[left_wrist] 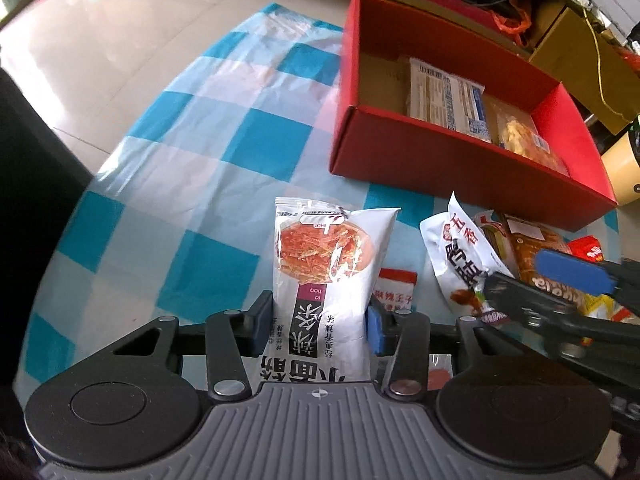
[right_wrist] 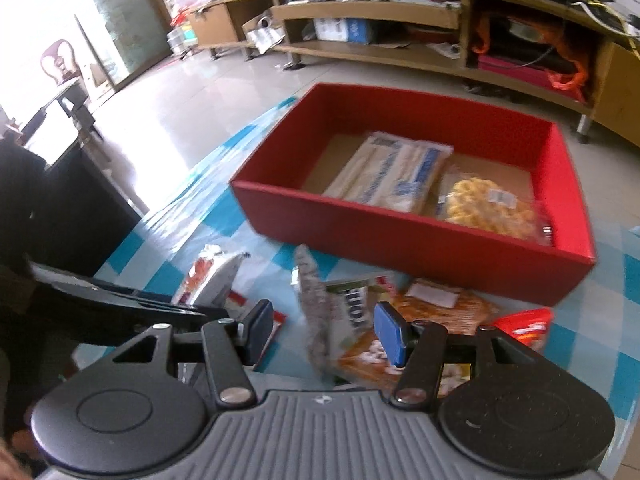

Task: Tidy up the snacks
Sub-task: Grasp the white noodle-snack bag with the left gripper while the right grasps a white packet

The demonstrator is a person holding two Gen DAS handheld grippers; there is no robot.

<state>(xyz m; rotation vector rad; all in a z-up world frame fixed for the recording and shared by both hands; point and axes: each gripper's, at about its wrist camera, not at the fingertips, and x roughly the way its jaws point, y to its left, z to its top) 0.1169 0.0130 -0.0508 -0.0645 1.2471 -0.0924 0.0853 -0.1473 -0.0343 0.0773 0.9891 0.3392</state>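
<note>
A white noodle-snack packet (left_wrist: 328, 272) with an orange picture lies on the blue-checked cloth (left_wrist: 200, 168). My left gripper (left_wrist: 320, 320) is shut on its near end, a pad against each side edge. To the right lies a heap: a white packet with red print (left_wrist: 456, 256), an orange packet (right_wrist: 440, 308), a small red-and-white sachet (left_wrist: 394, 288) and a red packet (right_wrist: 524, 328). My right gripper (right_wrist: 324, 332) stands open over this heap, straddling a crinkled packet edge (right_wrist: 316, 304) with a gap at the left pad. The red box (right_wrist: 400, 236) behind holds a white-blue packet (right_wrist: 392, 172) and a yellow snack packet (right_wrist: 484, 204).
The round table's edge curves along the left of the cloth, with tiled floor (left_wrist: 120, 40) beyond. A dark cabinet (left_wrist: 32, 180) stands at the left. A low wooden shelf unit (right_wrist: 400, 12) full of clutter runs along the back. A yellow cylinder (left_wrist: 624, 168) stands right of the box.
</note>
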